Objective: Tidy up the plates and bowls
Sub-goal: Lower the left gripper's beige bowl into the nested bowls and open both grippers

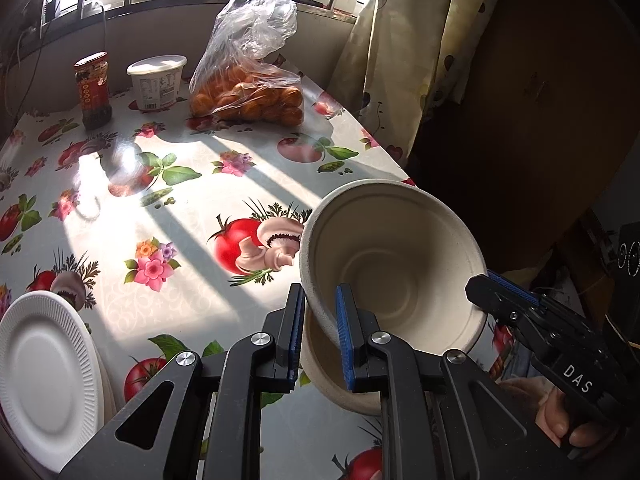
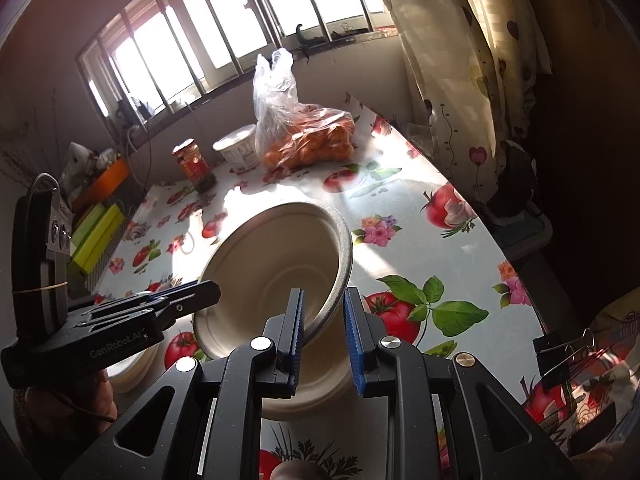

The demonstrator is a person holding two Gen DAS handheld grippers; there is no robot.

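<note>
The beige bowl (image 1: 394, 264) is held tilted above the desk (image 1: 192, 184), its rim pinched by the left claw (image 1: 319, 332) and the right claw (image 2: 323, 340), both nearly closed on it, probably for nesting. A second bowl (image 1: 340, 384) underneath is mostly hidden; the white plates (image 1: 48, 380) are cut off.

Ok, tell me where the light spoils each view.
Left wrist: window sun glares across the floral tablecloth in bars, and the right side beyond the beige paper bowl sinks into dark. Right wrist: the barred window blows out white, with glare on the cloth behind the bowl; fisheye bends edges in both.
</note>
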